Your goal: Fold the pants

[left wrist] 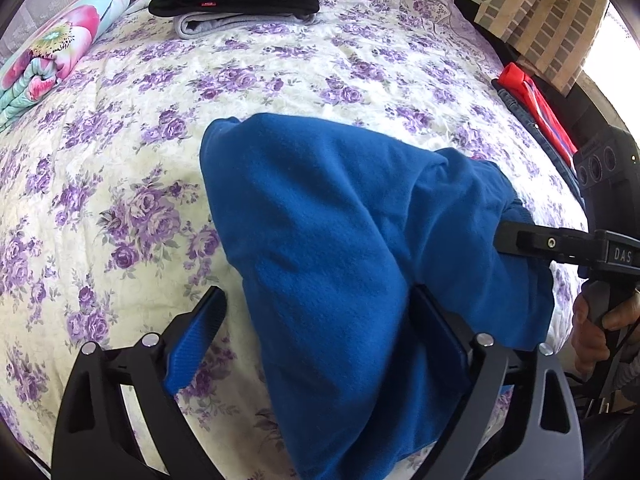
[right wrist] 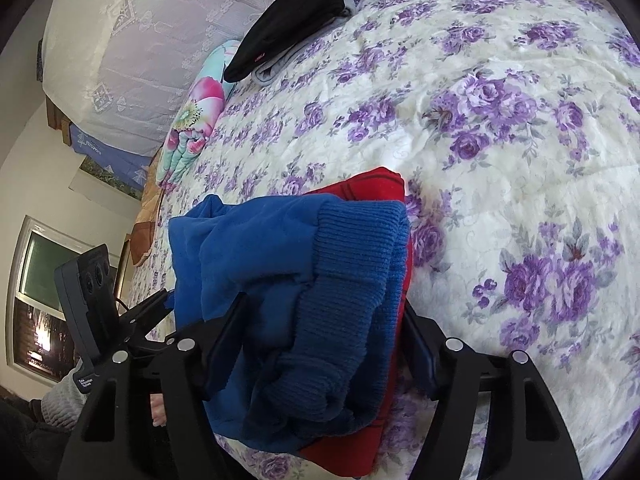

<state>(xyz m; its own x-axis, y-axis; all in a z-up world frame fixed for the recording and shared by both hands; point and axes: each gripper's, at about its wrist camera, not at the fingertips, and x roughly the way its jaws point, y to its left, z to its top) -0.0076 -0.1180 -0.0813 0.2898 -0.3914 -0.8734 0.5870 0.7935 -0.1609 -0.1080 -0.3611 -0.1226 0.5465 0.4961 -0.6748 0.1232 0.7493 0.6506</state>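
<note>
Both the left gripper (left wrist: 320, 344) and right gripper (right wrist: 320, 344) gape around the blue pants (left wrist: 340, 240); next, clamp and fold.

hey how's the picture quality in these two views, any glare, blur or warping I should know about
Left wrist view: strong fisheye bend, dark corners; window at top right blown out white; blue pants near the lens a bit soft. Right wrist view: same warping, the scene rolled sideways; bedspread evenly lit and sharp; bright glare patch in the window at lower left.
</note>
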